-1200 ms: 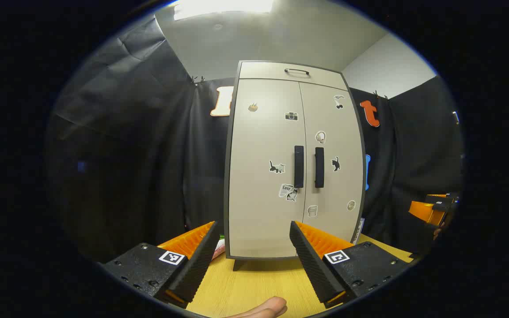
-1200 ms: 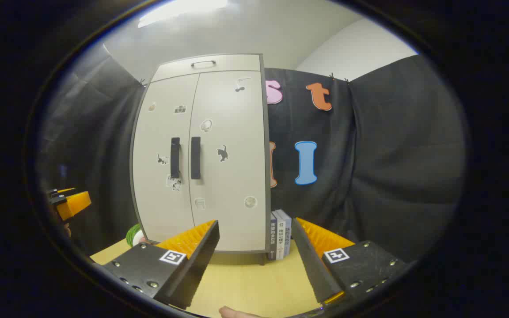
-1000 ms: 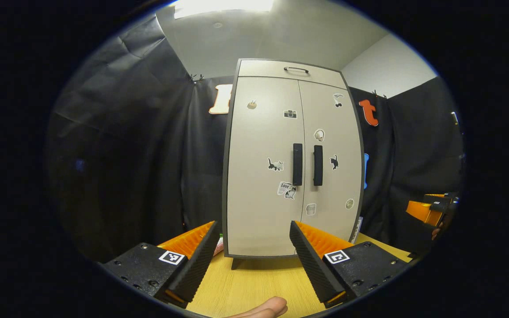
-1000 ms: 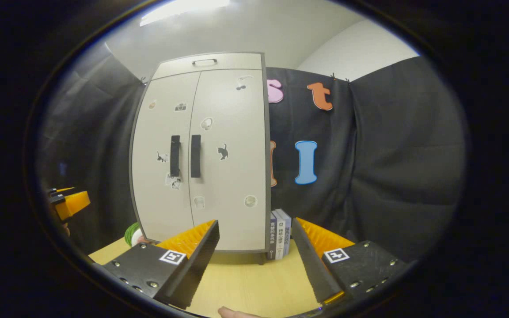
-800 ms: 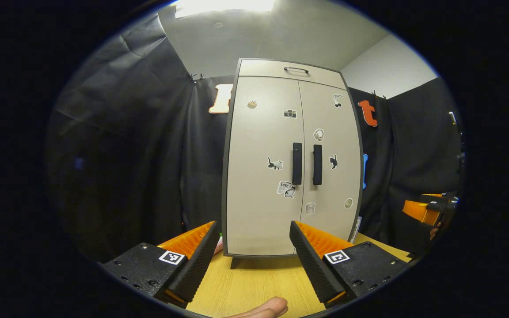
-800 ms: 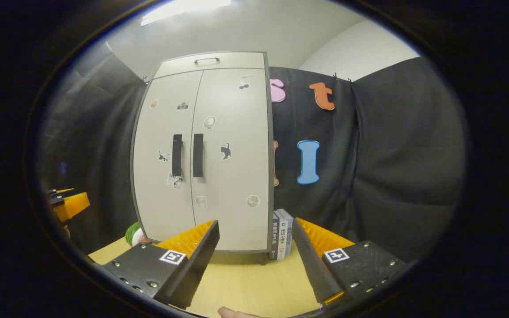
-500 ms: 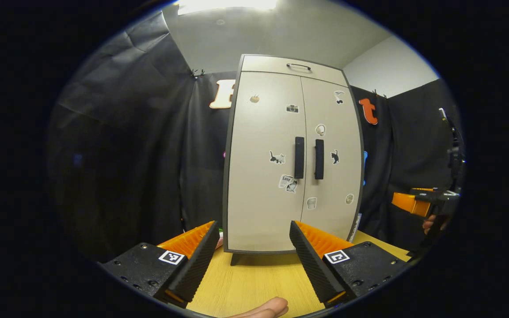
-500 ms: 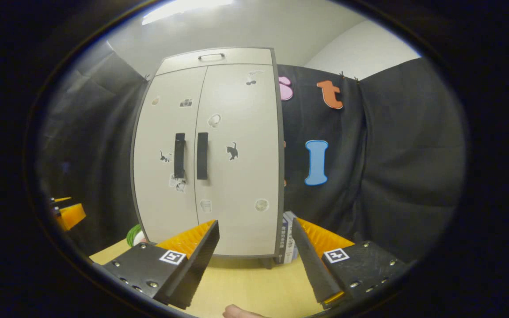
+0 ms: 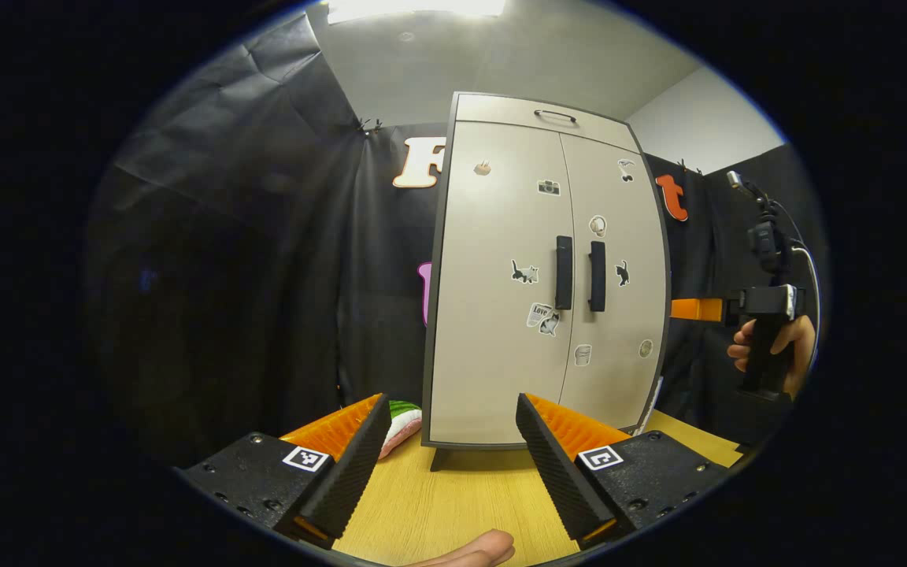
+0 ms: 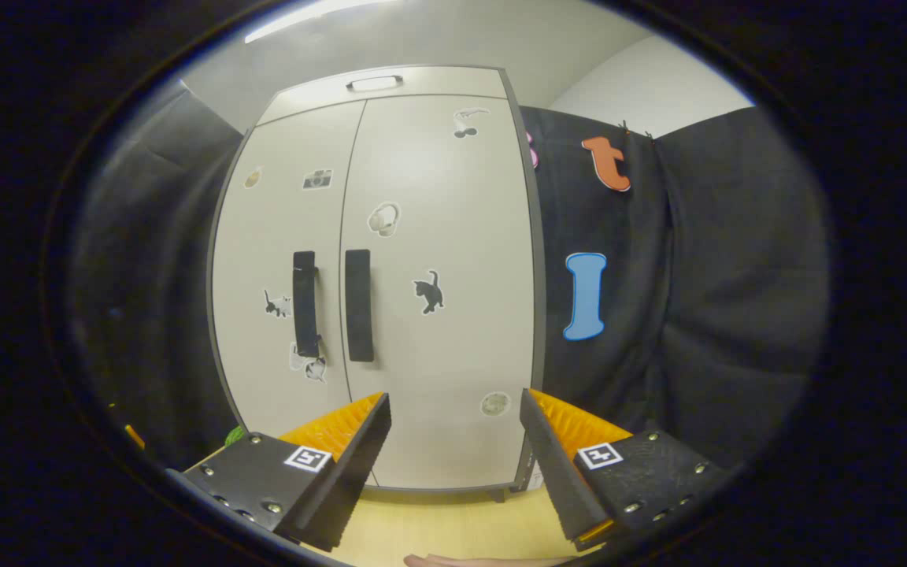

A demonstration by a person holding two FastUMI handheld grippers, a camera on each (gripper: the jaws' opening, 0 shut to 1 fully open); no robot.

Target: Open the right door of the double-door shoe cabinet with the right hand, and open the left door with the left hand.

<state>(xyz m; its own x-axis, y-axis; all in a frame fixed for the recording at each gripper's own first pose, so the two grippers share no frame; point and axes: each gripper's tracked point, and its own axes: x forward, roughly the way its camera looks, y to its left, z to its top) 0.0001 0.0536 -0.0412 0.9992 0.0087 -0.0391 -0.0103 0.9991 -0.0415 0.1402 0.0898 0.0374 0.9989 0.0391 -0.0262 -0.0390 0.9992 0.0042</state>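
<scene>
1. Left gripper view: the shoe cabinet (image 9: 501, 315) is seen standing upright on the wooden surface (image 9: 453, 504), its long axis vertical and its front turned toward the camera.
2. Both doors are shut: the left door (image 9: 493, 354) and the right door (image 9: 619, 331) meet at a vertical seam.
3. Two dark handles, the left handle (image 9: 563, 261) and the right handle (image 9: 597, 265), are set upright just beside the seam, parallel to each other.
4. The left gripper (image 9: 452, 441) is held low over the surface, well apart from the cabinet; its fingers are spread and nothing is held between them.
5. A green and pink object (image 9: 402, 417) lies on the surface by the cabinet's left foot.
6. Off to the right, the right gripper (image 9: 696, 309) is held level by a hand (image 9: 768, 346), pointing toward the cabinet's right side.
7. Right gripper view: the cabinet (image 10: 453, 315) looms near, with the right handle (image 10: 358, 305) above and left of the right gripper (image 10: 453, 441), whose fingers are spread apart and touch nothing.
</scene>
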